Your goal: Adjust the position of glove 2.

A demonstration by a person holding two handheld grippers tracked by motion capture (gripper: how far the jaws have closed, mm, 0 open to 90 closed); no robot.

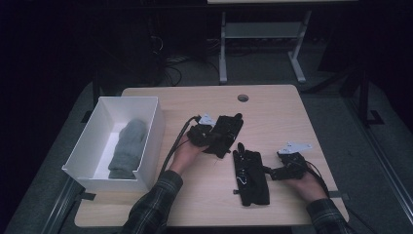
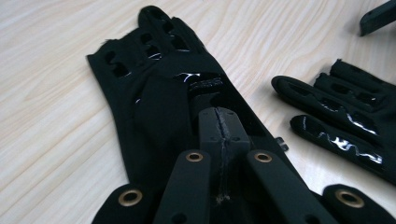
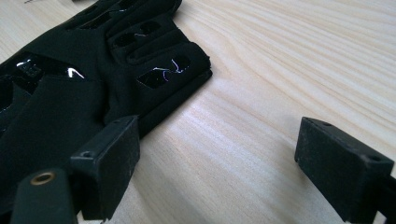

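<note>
Two black gloves lie on the wooden table (image 1: 277, 117). My left gripper (image 1: 217, 139) is shut on the wrist end of the far glove (image 1: 230, 127). In the left gripper view the jaws (image 2: 219, 122) meet tip to tip with that glove's fabric (image 2: 149, 93) pinched there, its fingers pointing away. The near glove (image 1: 251, 180) lies flat to the right of it (image 2: 345, 119). My right gripper (image 1: 271, 171) stands open at that glove's right edge. In the right gripper view (image 3: 224, 163) one jaw rests by the glove's edge (image 3: 70, 102) and bare wood lies between the jaws.
A white open box (image 1: 152, 141) stands at the table's left with a grey knitted mitten (image 1: 127, 146) inside. A round cable hole (image 1: 243, 98) sits near the far edge. A desk frame (image 1: 263, 34) stands on the dark floor beyond.
</note>
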